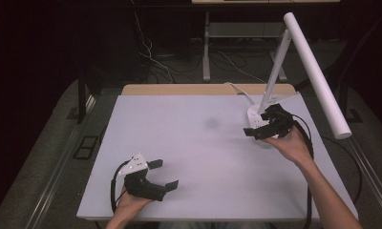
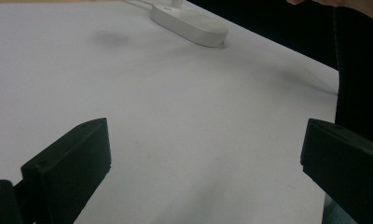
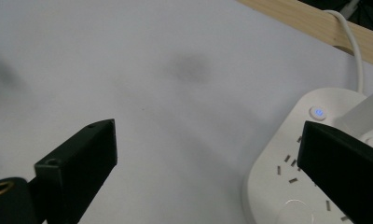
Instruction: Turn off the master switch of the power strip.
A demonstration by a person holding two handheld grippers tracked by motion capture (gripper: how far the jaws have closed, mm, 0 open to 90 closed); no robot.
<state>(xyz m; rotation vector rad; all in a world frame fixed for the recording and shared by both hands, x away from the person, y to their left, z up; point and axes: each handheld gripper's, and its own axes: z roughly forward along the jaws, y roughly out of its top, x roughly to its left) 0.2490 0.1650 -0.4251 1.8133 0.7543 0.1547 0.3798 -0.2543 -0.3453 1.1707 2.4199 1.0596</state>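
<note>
Right tongs [image 1: 261,128] spread wide beside lamp base [image 3: 310,158] near surface's [image 1: 203,143] far right corner, likely reaching its button [image 3: 318,112]; left tongs [image 1: 164,174] wide, idle, near edge.

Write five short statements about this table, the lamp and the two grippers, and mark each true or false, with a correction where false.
1. The left gripper is open and holds nothing. True.
2. The right gripper is clamped on the lamp's stem. False: its jaws stand wide apart at the lamp base, gripping nothing.
3. A small round button on the lamp base glows blue. True.
4. The desk lamp stands at the table's near left corner. False: it stands at the far right part of the table, close to the right gripper.
5. A white cord runs from the lamp base over the table's wooden far edge. True.
</note>
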